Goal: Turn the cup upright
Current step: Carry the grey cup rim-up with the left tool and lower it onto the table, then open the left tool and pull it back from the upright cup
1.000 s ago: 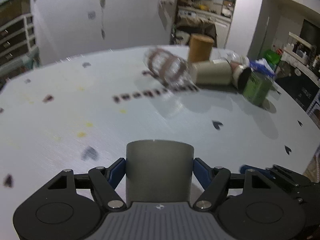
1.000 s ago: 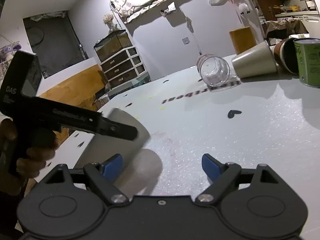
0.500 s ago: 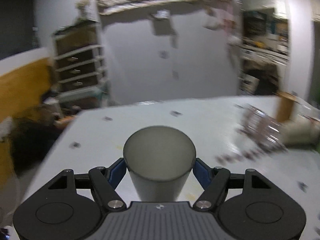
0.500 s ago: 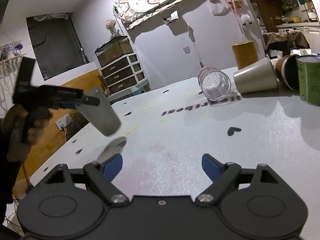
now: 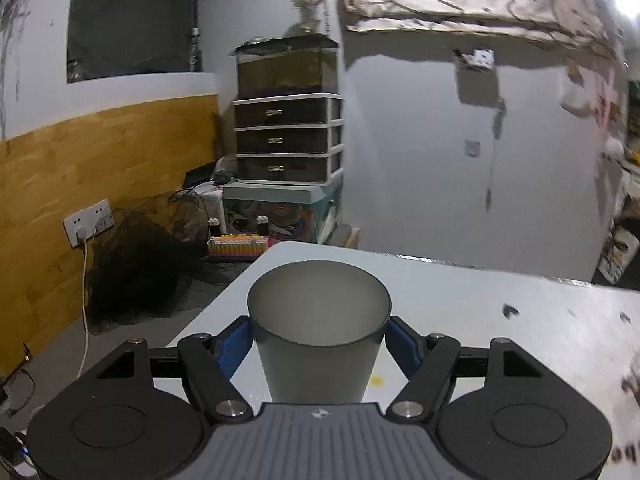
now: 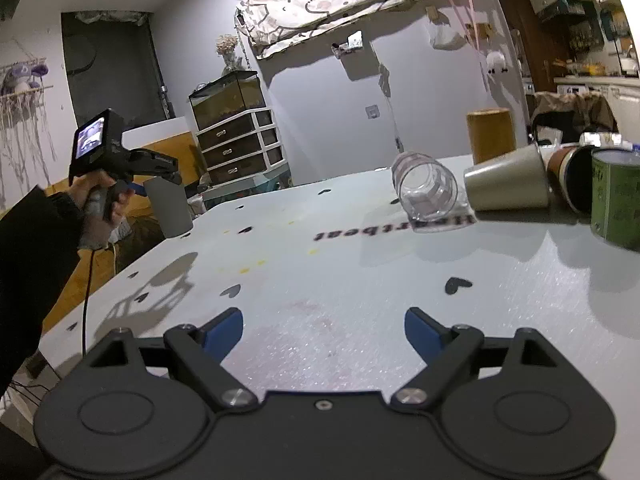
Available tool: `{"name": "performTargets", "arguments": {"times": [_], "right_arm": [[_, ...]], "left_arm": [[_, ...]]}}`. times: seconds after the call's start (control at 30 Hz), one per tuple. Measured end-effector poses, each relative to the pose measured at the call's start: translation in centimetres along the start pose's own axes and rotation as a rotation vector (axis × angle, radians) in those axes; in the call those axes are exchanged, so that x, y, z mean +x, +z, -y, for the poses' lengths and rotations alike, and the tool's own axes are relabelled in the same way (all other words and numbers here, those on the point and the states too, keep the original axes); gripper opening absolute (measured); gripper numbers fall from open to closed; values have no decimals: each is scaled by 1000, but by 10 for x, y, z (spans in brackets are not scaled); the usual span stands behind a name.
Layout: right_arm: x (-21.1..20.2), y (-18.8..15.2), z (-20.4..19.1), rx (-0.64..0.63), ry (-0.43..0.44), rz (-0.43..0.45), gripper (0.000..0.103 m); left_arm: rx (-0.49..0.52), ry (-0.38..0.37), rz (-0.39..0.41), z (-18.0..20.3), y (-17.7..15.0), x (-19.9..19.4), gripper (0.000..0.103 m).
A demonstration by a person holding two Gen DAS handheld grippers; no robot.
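My left gripper point(image 5: 319, 344) is shut on a grey cup point(image 5: 318, 328). The cup stands upright between the blue pads, mouth up, near the table's far left corner. In the right wrist view the same cup point(image 6: 168, 210) shows at the left, held by the left gripper point(image 6: 160, 176), its base at or just above the table edge. My right gripper point(image 6: 323, 330) is open and empty, low over the white table point(image 6: 340, 280).
At the back right lie a clear glass point(image 6: 426, 192), a beige cup point(image 6: 506, 186) and a brown cup point(image 6: 564, 168) on their sides, next to a green tin point(image 6: 616, 200) and an orange cylinder point(image 6: 490, 134). The table's edge point(image 5: 224, 300) drops to the floor at the left.
My left gripper has carried the grey cup left and away toward the table corner, turning it from tilted to upright. The right gripper has stayed put and open.
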State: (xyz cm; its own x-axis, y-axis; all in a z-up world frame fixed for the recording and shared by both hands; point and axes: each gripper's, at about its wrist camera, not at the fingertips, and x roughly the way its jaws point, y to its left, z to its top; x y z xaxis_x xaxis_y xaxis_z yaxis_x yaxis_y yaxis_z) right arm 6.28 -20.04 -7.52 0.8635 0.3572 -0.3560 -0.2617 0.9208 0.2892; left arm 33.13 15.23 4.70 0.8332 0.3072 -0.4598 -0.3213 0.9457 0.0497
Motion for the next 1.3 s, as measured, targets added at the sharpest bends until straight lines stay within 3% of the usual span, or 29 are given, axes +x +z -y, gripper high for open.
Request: {"name": "performTargets", "arguments": {"times": [0.37, 0.57, 0.67, 0.83, 1.03, 1.3], "right_arm": [[4, -1, -4, -42, -43, -14, 89], [8, -1, -9, -48, -40, -25, 89], [8, -1, -12, -52, -40, -29, 89], [4, 1, -15, -59, -37, -17, 89], [3, 9, -21, -86, -24, 6, 89], [2, 27, -35, -153, -5, 74, 91]], "left_arm": [[-37, 51, -70, -9, -12, 41, 73], [27, 35, -63, -7, -20, 36, 74], [4, 22, -91, -11, -21, 37, 82], [-3, 14, -95, -17, -23, 31, 84], [-15, -16, -61, -27, -26, -3, 89], [82, -103, 55, -28, -46, -105, 101]]}}
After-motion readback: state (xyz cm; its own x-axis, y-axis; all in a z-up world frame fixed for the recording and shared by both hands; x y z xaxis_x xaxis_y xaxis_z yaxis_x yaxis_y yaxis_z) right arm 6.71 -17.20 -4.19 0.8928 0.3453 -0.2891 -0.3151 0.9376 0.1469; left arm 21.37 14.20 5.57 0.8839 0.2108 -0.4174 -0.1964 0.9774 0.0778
